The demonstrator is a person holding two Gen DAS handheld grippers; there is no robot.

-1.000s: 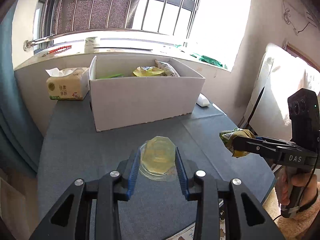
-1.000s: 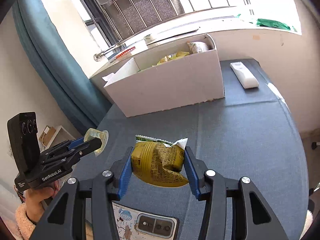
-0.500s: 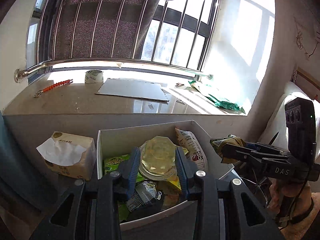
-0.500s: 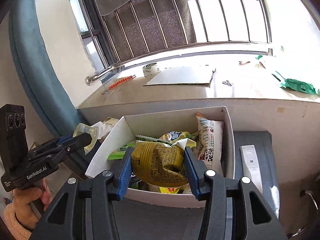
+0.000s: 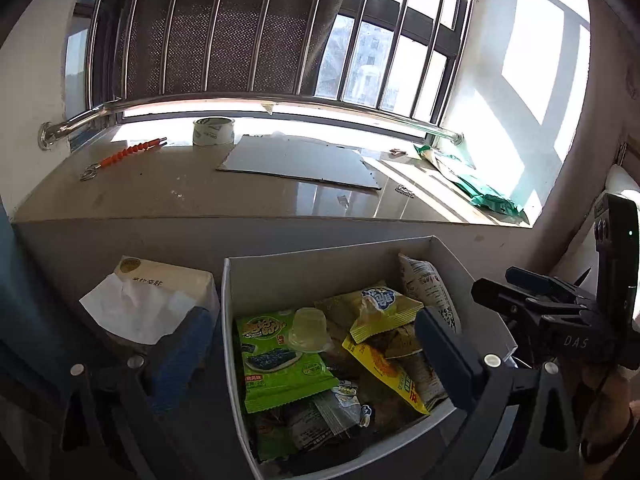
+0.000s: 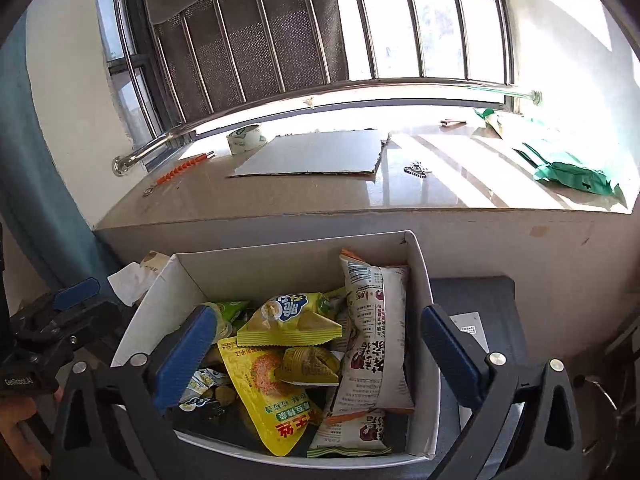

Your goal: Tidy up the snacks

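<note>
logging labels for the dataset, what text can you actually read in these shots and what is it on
"DAS": side of the right hand-held gripper, seen from the left wrist view.
"GenRobot.AI": body of the left hand-held gripper, at the right wrist view's left edge.
Green snack packet: a Latin word starting with "S" and Chinese characters, too blurred to read.
Yellow packets, white bag, tissue pack, tape roll: print too small or distorted.
</note>
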